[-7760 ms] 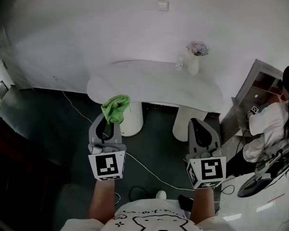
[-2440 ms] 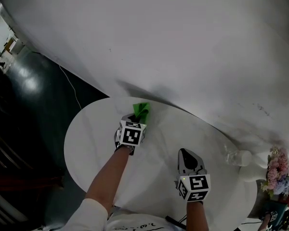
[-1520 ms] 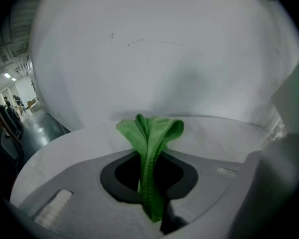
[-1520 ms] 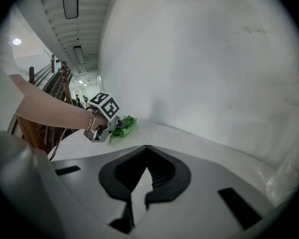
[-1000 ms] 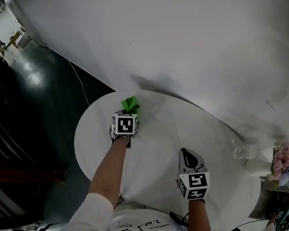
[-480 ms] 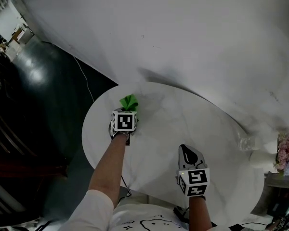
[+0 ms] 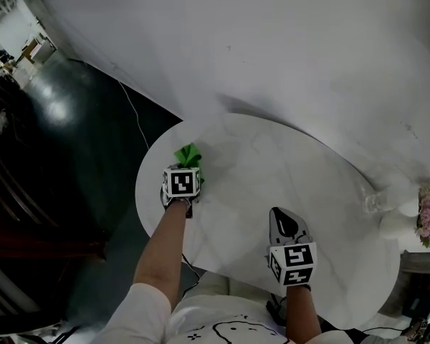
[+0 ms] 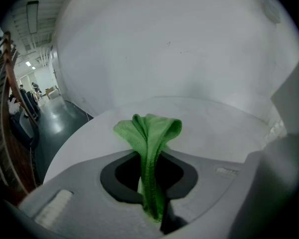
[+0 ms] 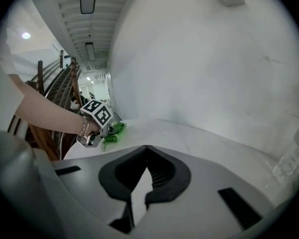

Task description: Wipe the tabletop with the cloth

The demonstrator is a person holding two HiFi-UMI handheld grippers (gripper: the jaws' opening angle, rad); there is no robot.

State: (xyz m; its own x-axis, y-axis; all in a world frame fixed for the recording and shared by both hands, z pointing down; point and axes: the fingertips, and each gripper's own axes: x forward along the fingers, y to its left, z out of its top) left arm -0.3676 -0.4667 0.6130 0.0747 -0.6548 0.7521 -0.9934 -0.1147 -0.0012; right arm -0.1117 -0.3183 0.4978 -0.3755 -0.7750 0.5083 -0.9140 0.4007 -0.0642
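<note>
A green cloth is bunched at the left part of the round white tabletop, its front fold resting on the surface. My left gripper is shut on the cloth, which sticks out forward between the jaws. In the right gripper view the same cloth shows at the left by the marker cube. My right gripper hovers over the near middle of the table, shut, with nothing between its jaws.
A clear glass and a white vase with flowers stand at the table's far right. A white wall runs close behind the table. Dark floor with a cable lies off the left edge.
The left gripper has dragged the cloth leftward, closer to the table's left edge. The right gripper has stayed over the near middle, still shut.
</note>
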